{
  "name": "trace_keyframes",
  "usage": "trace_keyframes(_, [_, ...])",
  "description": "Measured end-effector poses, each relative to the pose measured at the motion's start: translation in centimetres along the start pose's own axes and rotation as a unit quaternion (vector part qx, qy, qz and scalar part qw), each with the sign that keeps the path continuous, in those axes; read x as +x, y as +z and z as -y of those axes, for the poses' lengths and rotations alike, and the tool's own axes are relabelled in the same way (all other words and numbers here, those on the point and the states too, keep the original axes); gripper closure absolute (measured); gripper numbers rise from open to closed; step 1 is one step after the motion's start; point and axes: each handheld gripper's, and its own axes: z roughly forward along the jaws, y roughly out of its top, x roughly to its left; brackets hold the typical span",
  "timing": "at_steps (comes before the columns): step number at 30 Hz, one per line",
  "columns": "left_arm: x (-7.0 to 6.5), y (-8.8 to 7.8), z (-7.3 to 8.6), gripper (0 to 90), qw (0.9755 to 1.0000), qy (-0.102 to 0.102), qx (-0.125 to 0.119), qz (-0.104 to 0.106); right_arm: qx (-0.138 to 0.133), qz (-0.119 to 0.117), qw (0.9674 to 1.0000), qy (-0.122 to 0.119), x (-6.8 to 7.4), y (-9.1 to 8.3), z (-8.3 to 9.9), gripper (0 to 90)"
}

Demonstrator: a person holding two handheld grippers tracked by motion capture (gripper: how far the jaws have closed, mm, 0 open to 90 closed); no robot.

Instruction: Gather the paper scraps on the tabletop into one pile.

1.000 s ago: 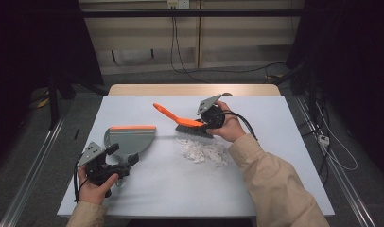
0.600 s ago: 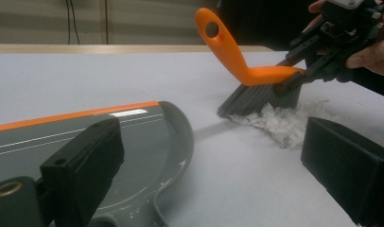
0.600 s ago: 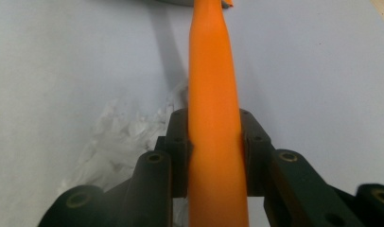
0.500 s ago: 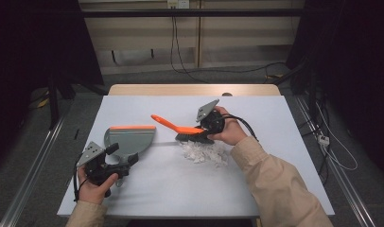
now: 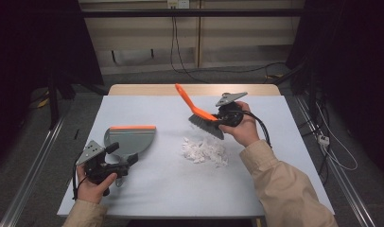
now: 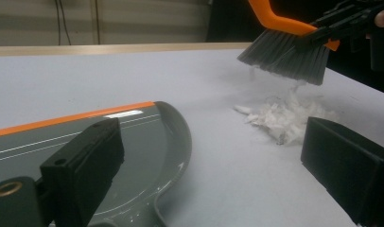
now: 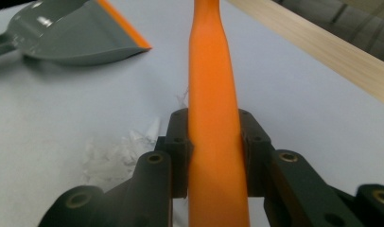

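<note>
Brush (image 5: 199, 116): orange plastic handle, smooth w/ slight sheen; grey synthetic-looking bristles, fine and matt. Dustpan (image 5: 130, 139): grey plastic, glossy inside w/ light reflections, orange strip along the front lip, prob. rubber or plastic, can't tell. Scraps (image 5: 204, 151): white, look like torn paper, crumpled, matt. Table (image 5: 180, 189): pale blue-grey top, smooth, matt; light wood edge at far side. Right gripper (image 5: 217, 122) and left gripper (image 5: 118, 164): black matt plastic jaws, grey top plates. Sleeve (image 5: 284, 184): beige cloth.

Table evenly lit, surroundings dark — close jaws blurred, soft shadows.
</note>
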Motion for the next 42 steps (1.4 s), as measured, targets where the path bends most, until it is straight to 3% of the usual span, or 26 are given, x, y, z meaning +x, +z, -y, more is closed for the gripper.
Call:
trace_keyframes(4, [0.1,-0.1,-0.1,6.2,1.0000,0.001,-0.002,0.008,-0.001,0.044,0.9984,0.034,0.1,-1.5,1.5,71.2])
trace_keyframes(7, [0.0,-0.3,-0.4,5.9,0.9999,0.001,-0.007,0.011,-0.008,0.055,0.9961,0.069,0.4,-2.3,2.8,71.2])
trace_keyframes(10, [-0.2,-0.6,-0.4,5.9,0.9999,0.003,-0.009,0.012,0.001,0.091,0.9932,0.073,1.0,-2.9,3.9,71.2])
trace_keyframes(13, [-0.4,-0.9,-0.4,5.9,0.9999,0.003,-0.011,0.011,0.001,0.089,0.9913,0.097,1.3,-3.3,5.2,71.3])
trace_keyframes(16, [-0.6,-1.0,-0.4,5.9,0.9999,0.004,-0.011,0.011,0.017,0.118,0.9881,0.098,1.8,-3.7,6.5,71.2])
trace_keyframes(18, [-0.6,-1.0,-0.3,5.9,0.9999,0.004,-0.009,0.013,0.011,0.122,0.9851,0.120,2.0,-3.9,7.5,71.2])
trace_keyframes(21, [-0.7,-0.9,-0.2,5.9,0.9999,0.005,-0.007,0.012,0.023,0.135,0.9814,0.134,2.7,-4.0,8.5,71.2])
trace_keyframes(22, [-0.7,-0.9,-0.2,6.0,0.9999,0.006,-0.007,0.013,0.015,0.138,0.9808,0.136,2.9,-4.0,8.7,71.2])
trace_keyframes(24, [-0.8,-0.9,-0.2,5.9,0.9999,0.006,-0.007,0.012,0.007,0.141,0.9794,0.144,3.5,-3.9,8.8,71.2])
trace_keyframes(35, [-0.8,-0.6,0.0,6.0,0.9999,0.005,0.000,0.014,-0.009,0.169,0.9753,0.142,5.6,-1.5,7.5,71.2])
trace_keyframes(42, [-0.8,-0.5,0.1,5.9,0.9999,0.003,0.003,0.012,-0.013,0.167,0.9762,0.138,6.2,-0.6,6.9,71.3])
